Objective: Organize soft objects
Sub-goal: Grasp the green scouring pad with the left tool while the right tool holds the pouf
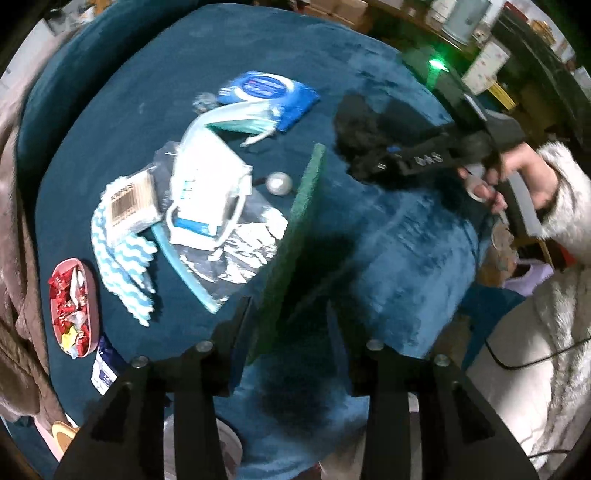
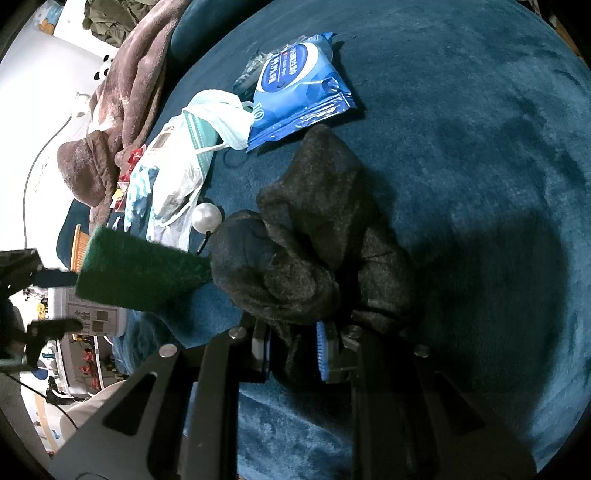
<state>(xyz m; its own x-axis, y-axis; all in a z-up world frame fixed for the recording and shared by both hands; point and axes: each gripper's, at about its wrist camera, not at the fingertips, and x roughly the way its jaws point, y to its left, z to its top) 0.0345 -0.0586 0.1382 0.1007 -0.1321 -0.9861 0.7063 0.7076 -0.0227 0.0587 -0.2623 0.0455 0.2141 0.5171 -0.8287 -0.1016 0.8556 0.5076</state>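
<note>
Two grippers work above a teal plush blanket (image 2: 461,166). Left gripper (image 1: 284,332) points straight down with a flat green scouring pad (image 1: 295,236) standing on edge between its jaws; whether the pads press it cannot be told. Right gripper (image 2: 293,347) has its jaws clamped on a crumpled dark grey fleece cloth (image 2: 314,236). Masks, packets and a blue wet-wipes pack (image 2: 299,85) crowd the blanket's far left, beside a white pearl ball (image 2: 206,218). The blanket's right half lies open to its edge.

Teal plush surface (image 2: 461,155), perhaps cluttered shelves (image 1: 461,22) behind.
</note>
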